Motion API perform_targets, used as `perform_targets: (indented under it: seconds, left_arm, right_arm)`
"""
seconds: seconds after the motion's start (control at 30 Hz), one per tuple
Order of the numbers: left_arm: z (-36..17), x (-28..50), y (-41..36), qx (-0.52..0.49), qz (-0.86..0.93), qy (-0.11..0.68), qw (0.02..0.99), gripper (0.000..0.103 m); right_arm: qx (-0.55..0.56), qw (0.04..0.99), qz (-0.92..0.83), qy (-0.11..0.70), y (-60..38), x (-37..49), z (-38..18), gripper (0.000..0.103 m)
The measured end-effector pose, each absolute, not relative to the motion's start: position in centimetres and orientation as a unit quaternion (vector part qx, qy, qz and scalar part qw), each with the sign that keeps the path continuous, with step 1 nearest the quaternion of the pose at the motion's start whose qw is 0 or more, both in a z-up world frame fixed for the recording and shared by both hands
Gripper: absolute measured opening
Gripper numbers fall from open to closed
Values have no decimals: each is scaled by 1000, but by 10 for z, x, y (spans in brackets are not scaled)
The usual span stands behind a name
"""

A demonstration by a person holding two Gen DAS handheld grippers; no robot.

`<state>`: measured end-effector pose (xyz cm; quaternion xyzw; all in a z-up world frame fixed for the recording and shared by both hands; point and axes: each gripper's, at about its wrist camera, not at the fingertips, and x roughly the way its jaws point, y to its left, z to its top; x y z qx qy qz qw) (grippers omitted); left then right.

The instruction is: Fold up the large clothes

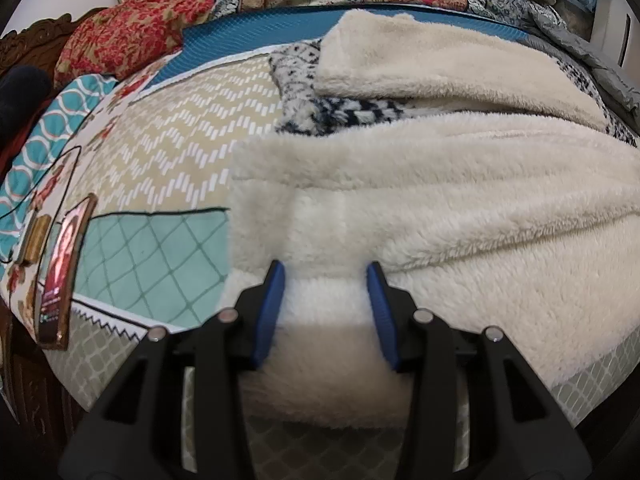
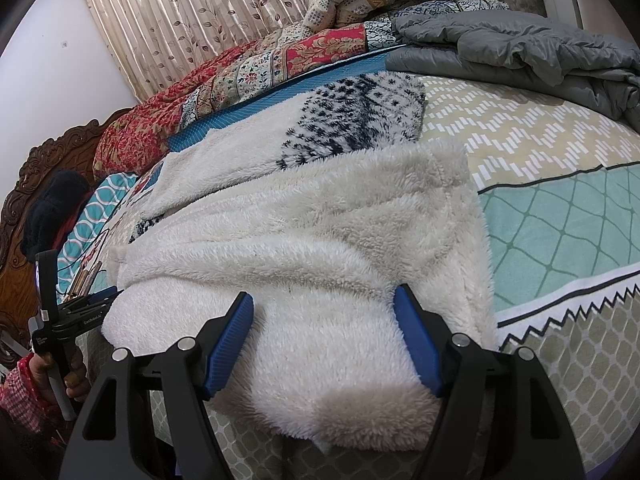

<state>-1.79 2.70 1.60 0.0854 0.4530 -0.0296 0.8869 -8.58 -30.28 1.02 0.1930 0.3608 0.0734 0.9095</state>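
The cream fleece robe (image 2: 304,216) lies partly folded on the bed (image 2: 560,216), its near hem pinched by both half-open grippers, left (image 1: 326,276) and right (image 2: 326,304), another fold apparently remaining.

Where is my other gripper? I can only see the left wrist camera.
Observer: The right gripper is clamped on the near edge of the white fleece, towards its right-hand side.
Operator: Can you see my left one from there?
Observer: Yes. In the right wrist view the left gripper bites the fleece's left end, and a hand with a red checked sleeve holds its handle.
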Motion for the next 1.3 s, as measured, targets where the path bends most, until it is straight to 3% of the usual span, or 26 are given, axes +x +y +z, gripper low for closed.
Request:
perform_targets:
  seconds: [1.3]
  left_arm:
    - [16, -20, 28, 89, -27, 456, 885, 42]
  right_arm:
    - [189, 910, 74, 362, -303, -85, 10, 49]
